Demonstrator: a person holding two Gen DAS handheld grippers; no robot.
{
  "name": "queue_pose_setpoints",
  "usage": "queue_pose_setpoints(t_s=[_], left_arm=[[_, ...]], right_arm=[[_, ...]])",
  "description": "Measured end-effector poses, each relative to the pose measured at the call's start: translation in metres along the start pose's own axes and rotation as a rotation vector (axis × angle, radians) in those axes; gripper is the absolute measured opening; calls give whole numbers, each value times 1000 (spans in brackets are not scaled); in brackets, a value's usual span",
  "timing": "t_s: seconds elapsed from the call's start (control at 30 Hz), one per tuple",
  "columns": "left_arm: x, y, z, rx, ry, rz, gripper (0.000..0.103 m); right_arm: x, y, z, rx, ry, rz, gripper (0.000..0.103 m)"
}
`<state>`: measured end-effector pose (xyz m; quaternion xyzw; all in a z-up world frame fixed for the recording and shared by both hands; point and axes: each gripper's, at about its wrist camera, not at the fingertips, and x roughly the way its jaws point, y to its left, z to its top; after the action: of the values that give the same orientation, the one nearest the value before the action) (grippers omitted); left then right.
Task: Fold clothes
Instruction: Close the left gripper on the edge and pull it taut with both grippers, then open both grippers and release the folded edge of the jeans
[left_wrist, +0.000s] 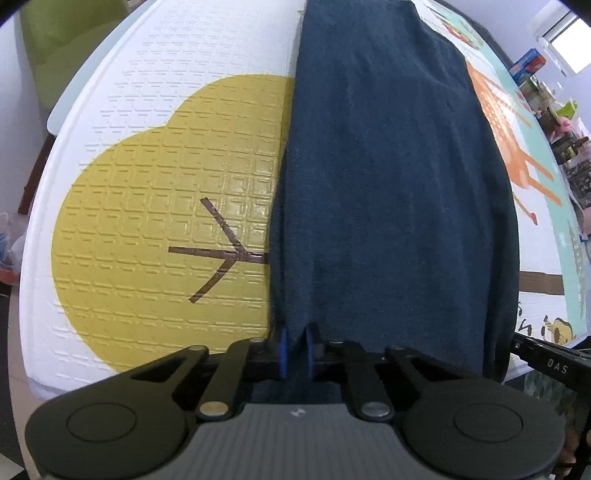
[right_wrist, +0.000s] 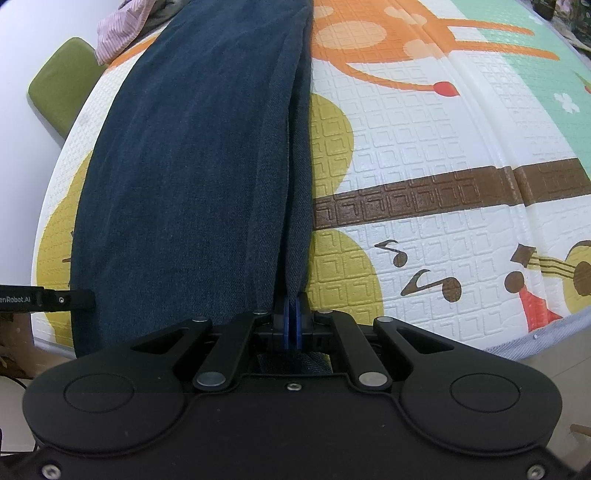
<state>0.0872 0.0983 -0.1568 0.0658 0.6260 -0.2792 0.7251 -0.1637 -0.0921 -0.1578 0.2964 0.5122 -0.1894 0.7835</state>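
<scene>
Jeans (left_wrist: 391, 192) run off-frame, near hem pinched by left fingers (left_wrist: 283, 350) and right fingers (right_wrist: 287, 325).

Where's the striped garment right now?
Right wrist view, top left: the pink striped garment lies bunched at the mat's far end, beside the jeans.

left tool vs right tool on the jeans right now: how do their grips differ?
The left tool pinches the near end of the dark blue jeans by their left edge; the right tool pinches it by their right edge. Behind the left tool the mat shows a yellow shape with a brown arrow; beside the right tool it shows music notes. Shared: both are shut on the denim and point steeply down.
</scene>
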Motion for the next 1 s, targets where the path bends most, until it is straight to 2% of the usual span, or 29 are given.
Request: queue_pose_setpoints(t_s=[0.13, 0.53, 0.7, 0.83, 0.9, 0.93, 0.97, 1.0], left_arm=[[-5, 4, -1, -3, -10, -11, 7], [-9, 10, -5, -14, -23, 32, 4], [1, 15, -3, -39, -11, 46, 5], [0, 16, -4, -45, -11, 46, 6], [-2, 16, -4, -55, -13, 40, 10], [-4, 17, -4, -59, -14, 40, 13], [-6, 17, -4, -63, -15, 41, 14], [-9, 18, -5, -66, -19, 38, 15]], right_arm=[[-3, 2, -2, -17, -14, -10, 3], [-13, 7, -1, -32, -21, -73, 0], [-8, 20, -4, -89, -18, -138, 0], [-4, 15, -1, -51, 4, -125, 1], [-6, 9, 1, -29, 13, -101, 3], [-9, 5, 2, -4, 14, -99, 8], [-13, -1, 3, 31, 14, -97, 18], [-16, -6, 3, 64, 14, -94, 20]])
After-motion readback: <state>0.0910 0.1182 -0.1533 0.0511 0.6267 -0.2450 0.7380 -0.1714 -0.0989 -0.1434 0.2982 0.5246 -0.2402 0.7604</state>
